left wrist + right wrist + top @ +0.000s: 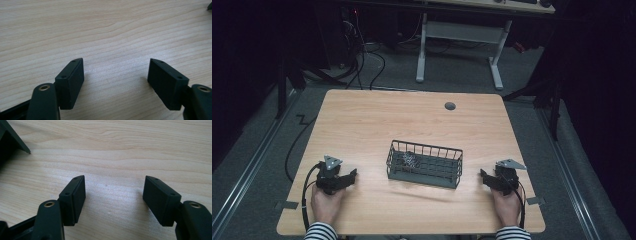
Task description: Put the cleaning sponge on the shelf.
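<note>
We see the dark wire basket mid-desk on the pale wooden desk; left claw and right claw flank it, jaws apart, empty.

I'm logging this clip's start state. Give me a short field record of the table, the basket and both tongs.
table: light wood, grey cable hole near far edge
basket: dark wire basket, mid-table, upright
basket contents: small tangle of metal bits at its left end, too small to identify
left tongs: resting on table left of basket, open, nothing held
right tongs: resting on table right of basket, open, nothing held
</note>
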Demonstrator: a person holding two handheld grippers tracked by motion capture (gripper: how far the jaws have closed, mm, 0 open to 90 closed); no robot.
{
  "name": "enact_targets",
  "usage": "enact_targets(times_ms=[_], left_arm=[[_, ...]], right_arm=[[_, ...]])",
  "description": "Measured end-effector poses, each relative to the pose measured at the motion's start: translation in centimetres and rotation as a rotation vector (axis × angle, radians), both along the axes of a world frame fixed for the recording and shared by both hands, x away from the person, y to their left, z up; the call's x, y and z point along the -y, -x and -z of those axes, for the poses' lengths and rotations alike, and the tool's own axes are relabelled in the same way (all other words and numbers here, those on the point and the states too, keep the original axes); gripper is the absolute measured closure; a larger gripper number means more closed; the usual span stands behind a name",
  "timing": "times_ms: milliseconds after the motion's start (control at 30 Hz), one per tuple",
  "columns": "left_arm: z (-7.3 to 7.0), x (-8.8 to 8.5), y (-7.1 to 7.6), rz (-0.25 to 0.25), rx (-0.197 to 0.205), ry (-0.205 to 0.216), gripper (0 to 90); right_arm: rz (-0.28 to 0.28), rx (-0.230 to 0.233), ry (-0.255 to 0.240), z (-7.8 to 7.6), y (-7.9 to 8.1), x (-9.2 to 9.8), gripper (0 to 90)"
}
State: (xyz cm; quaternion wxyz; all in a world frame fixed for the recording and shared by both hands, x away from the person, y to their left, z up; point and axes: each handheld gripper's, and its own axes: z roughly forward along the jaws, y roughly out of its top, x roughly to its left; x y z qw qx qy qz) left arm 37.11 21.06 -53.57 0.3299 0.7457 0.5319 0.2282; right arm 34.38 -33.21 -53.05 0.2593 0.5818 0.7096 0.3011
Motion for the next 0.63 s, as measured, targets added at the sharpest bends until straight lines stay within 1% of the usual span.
enact_targets(times_ms=[100, 200, 267, 433, 533, 633], left_arm=[[0.12, -0.15, -0.05, 0.002, 0.008, 0.005, 27.9], [0.12, -0.19, -0.02, 0.004, 0.006, 0.008, 27.7], [0.12, -0.19, 0.09, -0.004, 0.004, 0.006, 27.0], [0.12, -0.34, 0.16, -0.006, 0.004, 0.02, 26.7], [0.14, -0.25, 0.16, -0.003, 0.006, 0.008, 26.5], [0.13, -0.25, 0.13, -0.003, 0.005, 0.008, 26.5]], right_arm=[[0.001, 0.0, 0.002, 0.0, 0.01, -0.04, 34.7], [0.001, 0.0, 0.002, 0.0, 0.01, -0.03, 34.7], [0.001, 0.0, 0.002, 0.01, 0.01, -0.03, 34.7], [0.003, -0.002, 0.0, 0.0, 0.01, -0.04, 34.8], [0.001, 0.0, 0.001, 0.0, -0.04, -0.02, 34.9], [0.001, 0.0, 0.0, 0.01, -0.05, 0.0, 34.9]])
